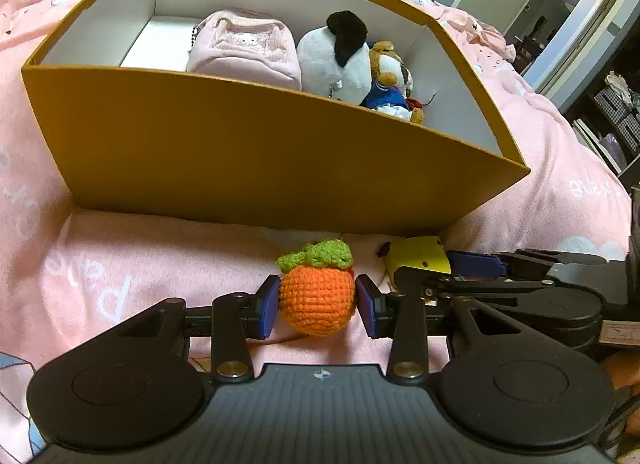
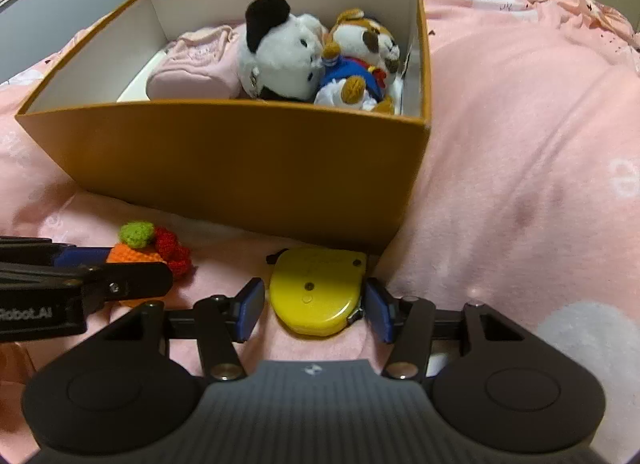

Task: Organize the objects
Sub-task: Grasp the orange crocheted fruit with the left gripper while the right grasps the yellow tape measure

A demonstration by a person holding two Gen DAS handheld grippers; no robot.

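An orange crocheted fruit [image 1: 318, 302] with a green leaf top lies on the pink blanket in front of an orange box [image 1: 248, 151]. My left gripper [image 1: 317, 306] is open, its blue pads on either side of the fruit, close to it. A yellow tape measure [image 2: 318, 290] lies on the blanket beside the fruit. My right gripper [image 2: 316, 310] is open, its pads flanking the tape measure. The fruit also shows in the right wrist view [image 2: 138, 246], with a red crocheted piece [image 2: 174, 250] next to it. The tape measure also shows in the left wrist view [image 1: 418, 254].
The box [image 2: 240, 159] holds a pink pouch [image 1: 244, 49], a black-and-white plush [image 1: 340, 55] and a brown plush in blue clothes [image 2: 360, 59]. Pink bedding [image 2: 520, 143] surrounds it. A door and shelves [image 1: 560, 23] stand far right.
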